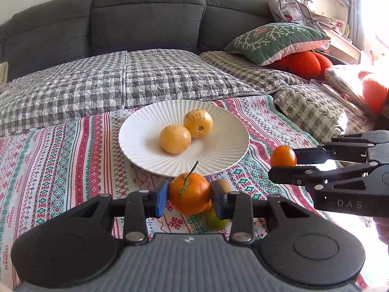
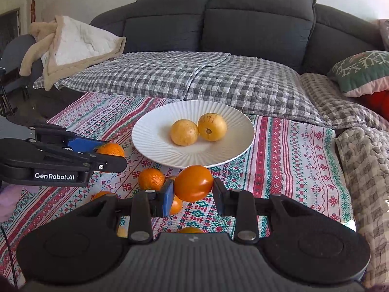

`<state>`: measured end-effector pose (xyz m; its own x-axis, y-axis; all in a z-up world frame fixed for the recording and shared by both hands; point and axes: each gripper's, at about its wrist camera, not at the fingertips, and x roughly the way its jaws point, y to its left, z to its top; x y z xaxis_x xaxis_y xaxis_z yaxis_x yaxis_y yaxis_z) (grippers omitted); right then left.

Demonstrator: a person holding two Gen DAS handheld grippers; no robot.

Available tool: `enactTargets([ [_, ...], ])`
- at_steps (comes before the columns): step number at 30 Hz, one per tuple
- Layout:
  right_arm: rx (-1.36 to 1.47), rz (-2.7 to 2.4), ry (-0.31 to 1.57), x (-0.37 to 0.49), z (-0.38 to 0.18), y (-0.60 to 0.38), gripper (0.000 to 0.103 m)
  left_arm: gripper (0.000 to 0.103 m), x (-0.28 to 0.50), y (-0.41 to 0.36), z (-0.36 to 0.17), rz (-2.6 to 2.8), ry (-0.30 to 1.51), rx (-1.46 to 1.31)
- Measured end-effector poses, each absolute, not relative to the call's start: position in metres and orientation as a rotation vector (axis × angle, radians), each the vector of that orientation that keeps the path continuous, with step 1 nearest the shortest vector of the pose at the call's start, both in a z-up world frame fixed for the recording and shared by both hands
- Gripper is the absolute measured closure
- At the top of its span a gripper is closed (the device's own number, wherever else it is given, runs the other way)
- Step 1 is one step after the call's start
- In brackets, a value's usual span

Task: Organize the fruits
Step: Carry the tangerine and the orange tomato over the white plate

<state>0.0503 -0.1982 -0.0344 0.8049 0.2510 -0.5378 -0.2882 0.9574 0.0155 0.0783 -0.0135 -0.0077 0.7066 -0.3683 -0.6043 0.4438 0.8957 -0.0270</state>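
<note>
The left gripper (image 1: 189, 196) clamps a stemmed orange mandarin (image 1: 189, 193); the right gripper (image 2: 193, 193) clamps a smooth orange tomato-like fruit (image 2: 193, 183). Each should lower gently onto the ribbed white plate (image 2: 150, 146), beside the two yellow fruits (image 2: 198, 128).

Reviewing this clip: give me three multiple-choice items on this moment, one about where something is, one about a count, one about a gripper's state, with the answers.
1. Where does the white plate stand?
A. on the patterned cloth
B. on the grey sofa
C. on the green pillow

2. How many yellow fruits lie on the plate?
A. none
B. two
C. four

3. What is the left gripper doing?
A. hanging open with nothing in it
B. shut on a mandarin with a stem
C. shut on the plate rim

Answers:
1 A, the striped cloth shows all round the plate.
2 B, two round yellow fruits sit side by side and touch.
3 B, its pads press both sides of the mandarin, while the right gripper holds a smooth orange tomato.
</note>
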Motion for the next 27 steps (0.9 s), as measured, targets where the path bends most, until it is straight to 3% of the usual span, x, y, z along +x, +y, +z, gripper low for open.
enactTargets([
  [27,0.097,0.28,0.648,0.142,-0.025,-0.225,0.072,0.087,0.157,-0.05,-0.02,-0.495,0.716,0.077],
])
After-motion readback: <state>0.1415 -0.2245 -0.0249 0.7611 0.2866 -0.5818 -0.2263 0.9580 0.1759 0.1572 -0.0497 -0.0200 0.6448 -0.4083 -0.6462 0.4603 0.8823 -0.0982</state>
